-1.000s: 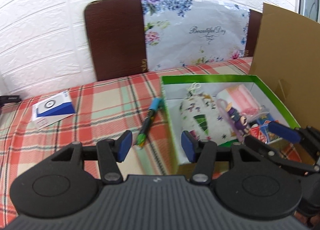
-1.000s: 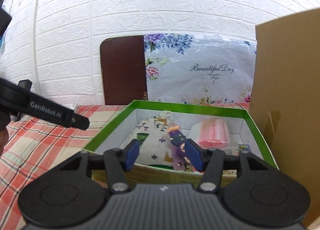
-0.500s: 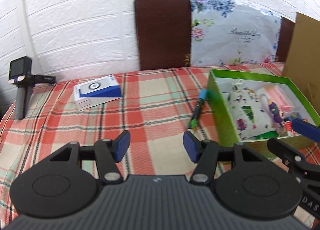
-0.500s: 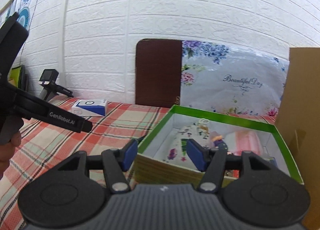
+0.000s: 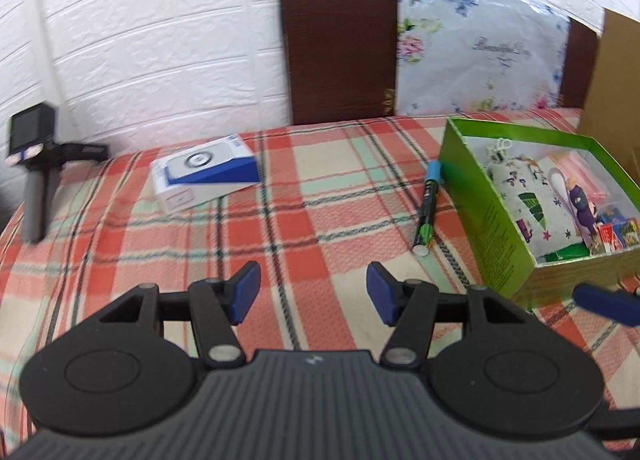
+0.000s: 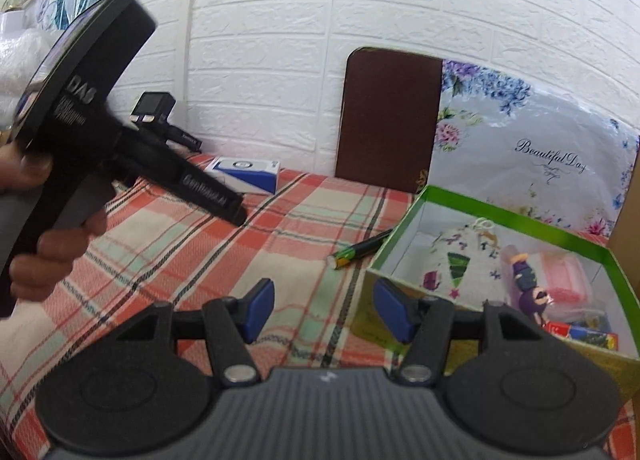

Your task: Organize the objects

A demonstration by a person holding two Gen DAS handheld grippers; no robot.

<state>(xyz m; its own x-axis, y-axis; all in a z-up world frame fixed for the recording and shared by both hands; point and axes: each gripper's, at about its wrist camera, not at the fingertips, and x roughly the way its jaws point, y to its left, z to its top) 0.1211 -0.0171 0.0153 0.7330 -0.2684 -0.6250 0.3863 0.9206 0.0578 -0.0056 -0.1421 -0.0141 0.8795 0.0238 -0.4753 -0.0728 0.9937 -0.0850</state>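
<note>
A green box [image 5: 486,212] stands on the right of the plaid table and holds a patterned pouch [image 5: 524,204], a purple figure [image 5: 582,204], a pink packet and small cards. It also shows in the right wrist view [image 6: 424,196]. A black marker with a blue cap [image 5: 427,204] lies just left of the box [image 6: 360,249]. A blue and white box [image 5: 206,170] lies at the far left [image 6: 248,172]. My left gripper [image 5: 312,292] is open and empty above the cloth. My right gripper [image 6: 324,310] is open and empty at the box's near left corner.
A small camera on a grey handle [image 5: 34,164] stands at the table's left edge. A brown chair back [image 5: 340,44] with a floral bag [image 5: 480,44] is behind the table. A cardboard flap [image 5: 616,80] rises at the right. The left gripper's body [image 6: 100,112] crosses the right wrist view.
Both grippers have pulled back and swung left, away from the green box. The blue and white box and the camera have come into view. Both stay open.
</note>
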